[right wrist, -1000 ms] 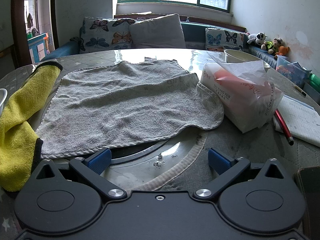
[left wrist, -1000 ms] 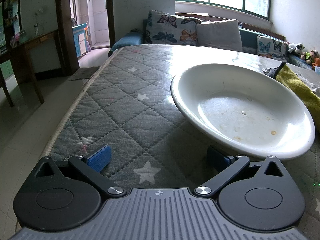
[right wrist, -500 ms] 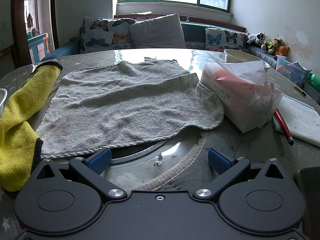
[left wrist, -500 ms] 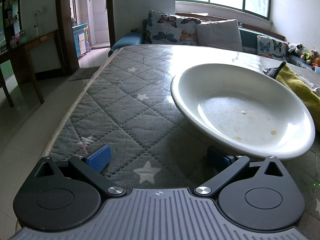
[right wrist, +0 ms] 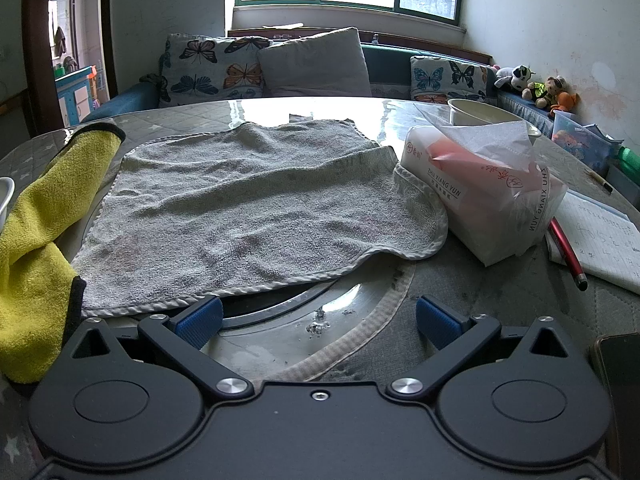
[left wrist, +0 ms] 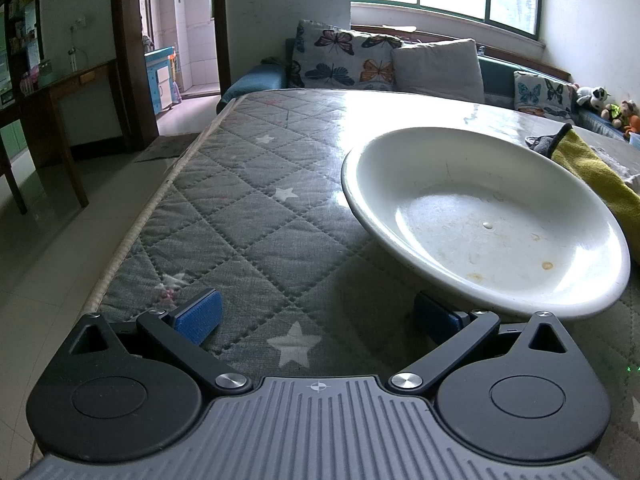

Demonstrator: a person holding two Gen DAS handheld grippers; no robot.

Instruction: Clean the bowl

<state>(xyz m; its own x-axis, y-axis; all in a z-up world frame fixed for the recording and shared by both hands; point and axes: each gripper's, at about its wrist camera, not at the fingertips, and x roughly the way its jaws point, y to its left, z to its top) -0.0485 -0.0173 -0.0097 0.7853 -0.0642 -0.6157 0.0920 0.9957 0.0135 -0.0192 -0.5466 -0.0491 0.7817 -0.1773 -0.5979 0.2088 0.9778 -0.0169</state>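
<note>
2 hand-held grippers in frame, both spread wide with nothing between the blue pads. Left hand-held gripper sits low over the grey quilted star-print worktop; its right pad is tucked under the near rim of the wide shallow white ceramic bowl, contact not clear. Bowl rests on the worktop, right of centre in the left wrist view, with a few brown specks and a small droplet on its inner face. Yellow microfibre cloth with dark edging lies just beyond the bowl's right rim.

Right hand-held gripper hovers at the near hem of a flat grey terry towel, left pad right at the hem. Towel covers most of a round glass turntable. Same yellow cloth to the left. Right of the towel: soft pack of tissues in clear plastic wrap, touching the towel's edge, then a red pen on an open notebook.
</note>
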